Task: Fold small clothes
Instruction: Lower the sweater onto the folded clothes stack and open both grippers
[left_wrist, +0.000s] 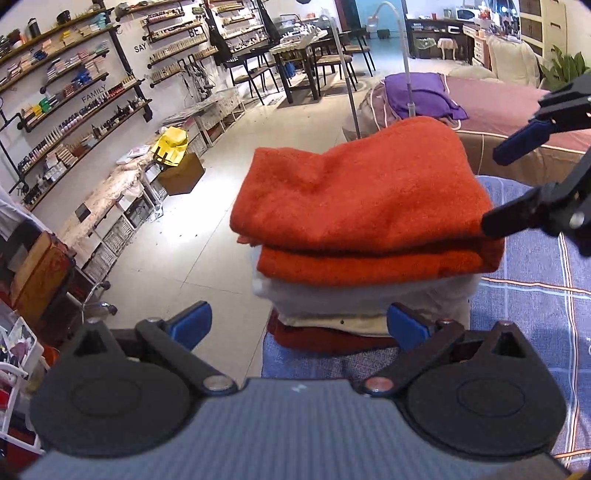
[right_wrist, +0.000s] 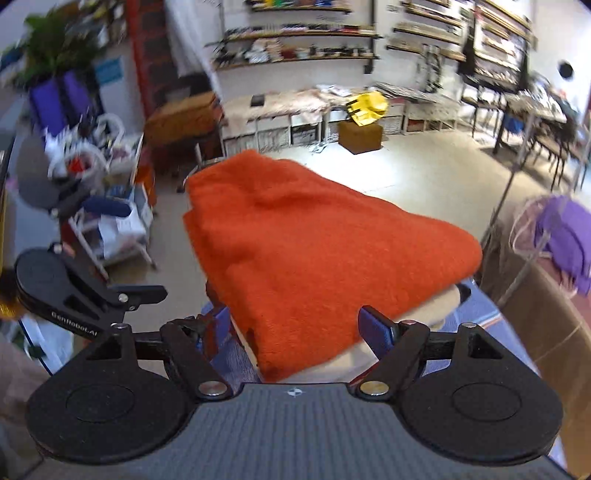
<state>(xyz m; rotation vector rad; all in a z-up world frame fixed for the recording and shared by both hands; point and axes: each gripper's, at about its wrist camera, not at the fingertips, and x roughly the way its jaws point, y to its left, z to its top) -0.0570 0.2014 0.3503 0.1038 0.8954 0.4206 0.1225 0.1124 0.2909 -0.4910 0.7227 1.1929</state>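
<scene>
Now two hand-held grippers, left (left_wrist: 301, 325) and right (right_wrist: 291, 325), both released, one folded orange towel (left_wrist: 354, 199) atop the stack.

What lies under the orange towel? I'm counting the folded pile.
Under the orange towel lie a pale grey piece, a cream one and a dark red one; their covered parts stay hidden.

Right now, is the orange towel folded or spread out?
Folded: the orange towel lies in stacked layers on top of the clothes pile.
</scene>
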